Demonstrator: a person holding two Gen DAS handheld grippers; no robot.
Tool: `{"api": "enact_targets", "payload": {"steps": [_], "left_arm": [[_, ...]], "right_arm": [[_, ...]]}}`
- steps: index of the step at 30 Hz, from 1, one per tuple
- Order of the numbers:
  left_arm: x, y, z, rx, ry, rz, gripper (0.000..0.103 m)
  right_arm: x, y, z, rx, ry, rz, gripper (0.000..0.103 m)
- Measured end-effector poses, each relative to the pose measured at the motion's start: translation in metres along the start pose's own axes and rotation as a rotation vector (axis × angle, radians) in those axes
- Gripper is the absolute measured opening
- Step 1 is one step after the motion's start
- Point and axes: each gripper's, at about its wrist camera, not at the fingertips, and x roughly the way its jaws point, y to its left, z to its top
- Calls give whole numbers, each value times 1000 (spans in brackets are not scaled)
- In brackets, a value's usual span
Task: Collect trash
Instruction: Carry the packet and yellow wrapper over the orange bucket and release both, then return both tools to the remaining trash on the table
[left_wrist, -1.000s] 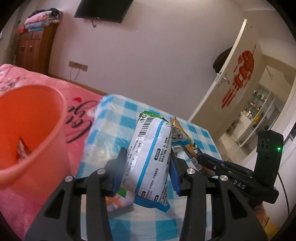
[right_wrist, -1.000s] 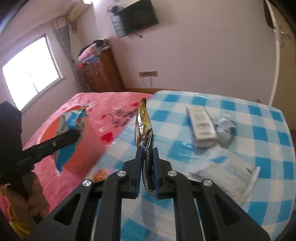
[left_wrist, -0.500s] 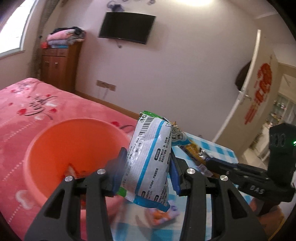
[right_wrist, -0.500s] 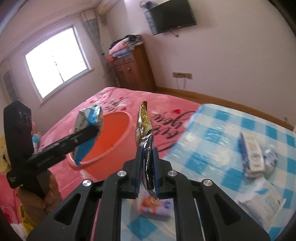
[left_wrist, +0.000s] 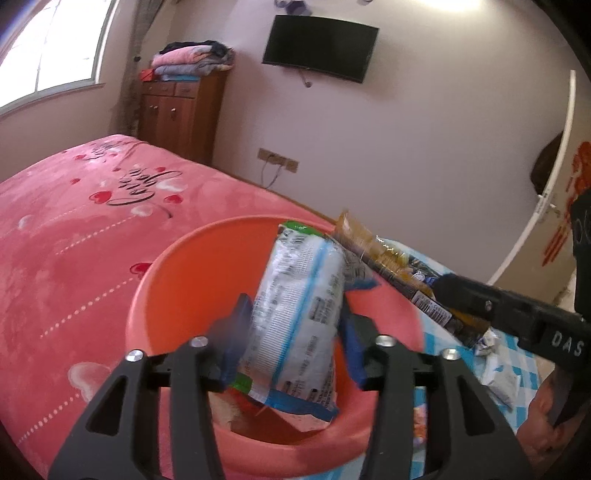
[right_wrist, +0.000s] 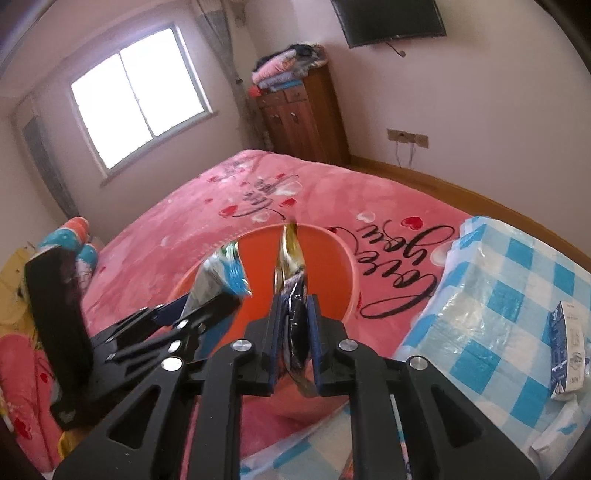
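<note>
Between the left jaws: the left gripper (left_wrist: 291, 325) has just been opening its jaws. A white-and-blue packet (left_wrist: 295, 314) stands tilted between the blue pads, and a narrow gap shows on each side, so the pads do not seem to press it.
Between the right jaws: the right gripper (right_wrist: 295, 325) has also just been opening, and stands narrowly apart. A gold wrapper (right_wrist: 290, 258) hangs edge-on in the slot, with its top poking out toward 12 o'clock. Neither pad looks clamped on it.
Gripper to gripper: in the left wrist view the right gripper comes in from 3 o'clock, with the gold wrapper just beside the packet. In the right wrist view the left gripper sits at 9 o'clock.
Orange basin (left_wrist: 184, 280): directly beneath both pieces of trash, with its mouth open upward. Some scraps lie in its bottom, too blurred to name.
Pink blanket (left_wrist: 74, 229): spread under the basin, printed with hearts and black script.
Checked cloth (right_wrist: 517, 295): at 3 o'clock in the right wrist view, blue and white, bearing a carton (right_wrist: 567, 354) near its edge.
Far wall: a wooden cabinet (left_wrist: 181, 114) at 11 o'clock topped with folded clothes (left_wrist: 192, 59), a dark screen (left_wrist: 319, 46) at 12 o'clock and a bright window (right_wrist: 140, 96).
</note>
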Motion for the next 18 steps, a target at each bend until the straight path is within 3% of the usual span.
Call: {"api": "enact_targets", "payload": {"steps": [1, 2, 3, 4, 7, 10, 18], "left_arm": [[1, 1, 0, -2, -6, 9, 73], [1, 3, 0, -7, -14, 25, 82], [0, 5, -1, -10, -15, 29, 83], [-1, 5, -2, -15, -16, 29, 84], [2, 8, -1, -23, -12, 35, 89], [3, 4, -1, -19, -14, 26, 90], [-5, -15, -4, 10, -24, 1, 93]], "right_arm": [[2, -3, 1, 20, -3, 12, 43], [1, -7, 1, 45, -12, 37, 52], [-3, -13, 0, 76, -31, 62, 70], [-6, -17, -2, 89, -44, 62, 77], [-18, -23, -3, 95, -76, 20, 78], [-37, -29, -9, 95, -119, -32, 86], [-77, -40, -33, 77, -193, -182, 91]]}}
